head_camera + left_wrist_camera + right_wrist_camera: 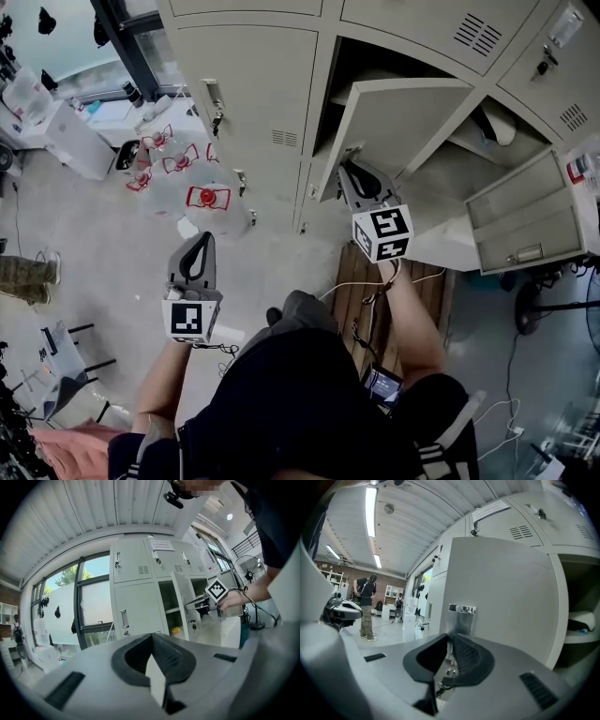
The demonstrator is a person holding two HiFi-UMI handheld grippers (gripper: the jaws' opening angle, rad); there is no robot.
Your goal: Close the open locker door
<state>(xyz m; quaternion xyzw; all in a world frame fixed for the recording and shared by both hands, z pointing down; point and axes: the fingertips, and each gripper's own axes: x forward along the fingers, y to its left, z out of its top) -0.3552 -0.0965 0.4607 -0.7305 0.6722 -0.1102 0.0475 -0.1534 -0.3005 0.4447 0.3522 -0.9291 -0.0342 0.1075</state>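
The open locker door (403, 117) is gripped near its latch (461, 610) by the closed right tongs (350, 171). The left tongs (200, 242) are seen closed and empty, well apart from this door, on its left.

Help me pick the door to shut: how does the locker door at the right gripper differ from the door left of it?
The open door stands swung out, its compartment exposed; the left door sits flush shut. The right gripper is at the open door's edge; nothing touches the left door. Both are beige.
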